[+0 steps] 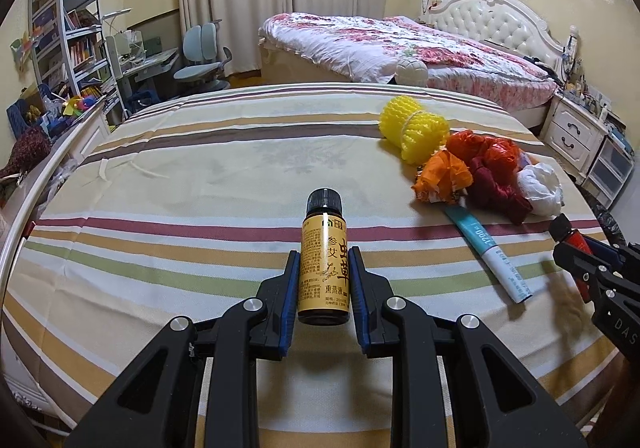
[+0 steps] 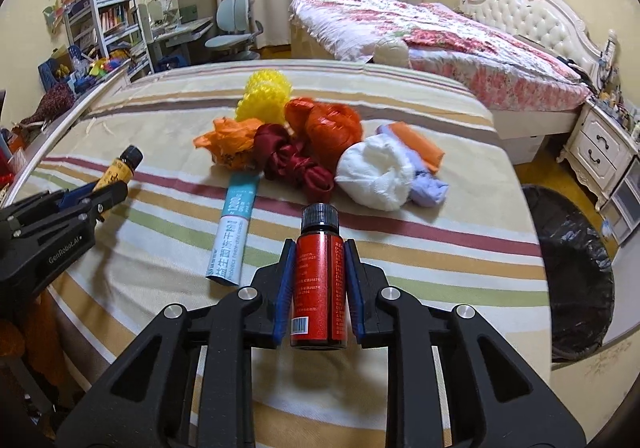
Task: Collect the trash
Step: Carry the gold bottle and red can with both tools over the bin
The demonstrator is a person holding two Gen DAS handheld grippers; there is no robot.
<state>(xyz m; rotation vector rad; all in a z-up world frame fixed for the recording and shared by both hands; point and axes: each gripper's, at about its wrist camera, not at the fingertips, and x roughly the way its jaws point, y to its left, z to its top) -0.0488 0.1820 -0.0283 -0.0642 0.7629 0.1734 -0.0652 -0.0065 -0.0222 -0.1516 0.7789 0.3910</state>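
My left gripper (image 1: 323, 258) is shut on a small yellow-labelled bottle (image 1: 324, 268) with a black cap, held above the striped tablecloth (image 1: 180, 176). My right gripper (image 2: 319, 248) is shut on a small red bottle (image 2: 318, 280) with a black cap. A trash pile lies on the cloth: yellow foam net (image 2: 264, 96), orange bags (image 2: 328, 124), dark red cloth (image 2: 292, 164), white wad (image 2: 376, 172), a teal and white box (image 2: 234, 228). The left gripper with its bottle shows in the right wrist view (image 2: 114, 184); the right one shows in the left wrist view (image 1: 568, 244).
A black-lined trash bin (image 2: 572, 268) stands on the floor right of the table. A bed (image 1: 400, 44) lies behind, a nightstand (image 1: 576, 136) at its right. Shelves (image 1: 68, 28), a desk and a chair (image 1: 204, 56) stand at far left.
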